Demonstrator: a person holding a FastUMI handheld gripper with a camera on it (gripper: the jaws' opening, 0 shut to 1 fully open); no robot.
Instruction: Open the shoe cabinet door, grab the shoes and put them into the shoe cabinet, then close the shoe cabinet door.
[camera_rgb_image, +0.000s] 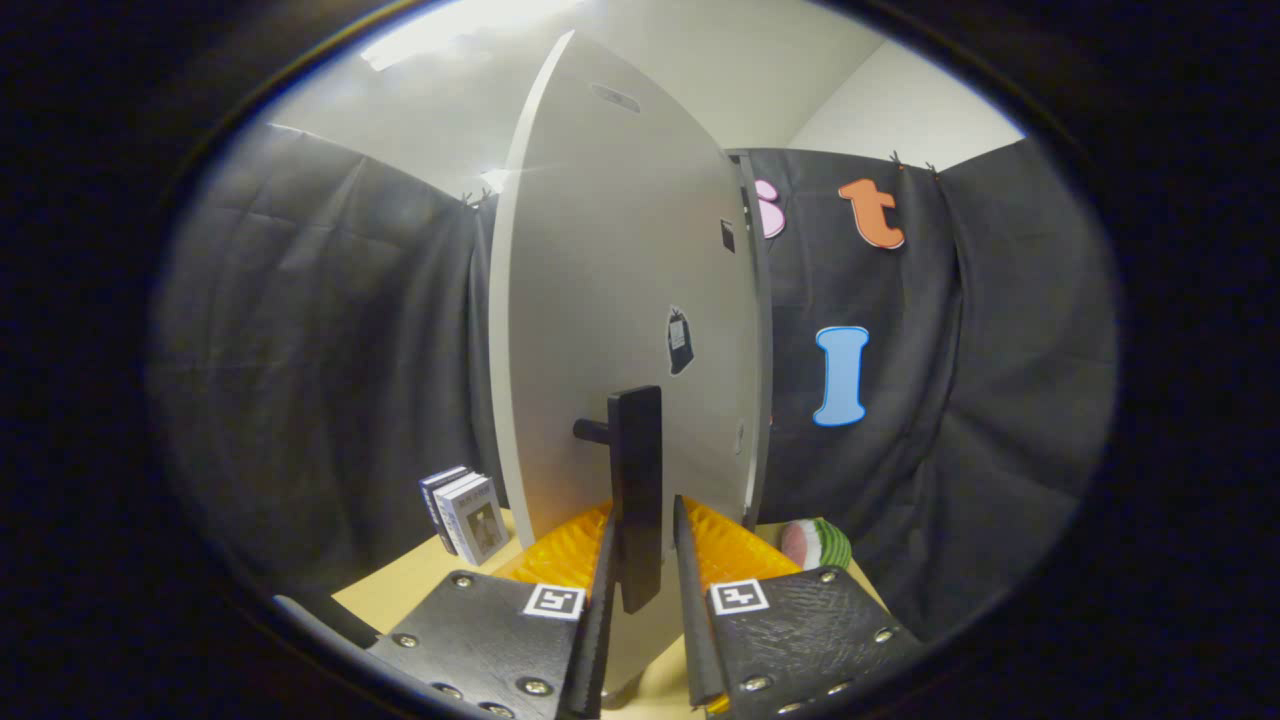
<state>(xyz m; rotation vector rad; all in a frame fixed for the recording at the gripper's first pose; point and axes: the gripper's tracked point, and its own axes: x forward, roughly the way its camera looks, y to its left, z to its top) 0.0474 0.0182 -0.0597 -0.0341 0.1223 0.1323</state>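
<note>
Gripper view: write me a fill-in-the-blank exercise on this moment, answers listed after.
1. The black door handle stands ____ the gripper's two fingers.
2. The cabinet door is swung ____.
3. Left of the door, a stack of ____ stands on the table.
4. Right of the door lies a slice of toy ____.

Answers: between; open; books; watermelon

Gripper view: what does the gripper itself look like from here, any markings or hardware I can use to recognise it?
The handheld two-finger gripper has two flat, dark, textured finger plates fastened with round silver screws. Each plate carries a small square black-and-white fiducial marker near its inner edge. Two thin upright blades form the fingers, with ribbed pads behind them.
</note>
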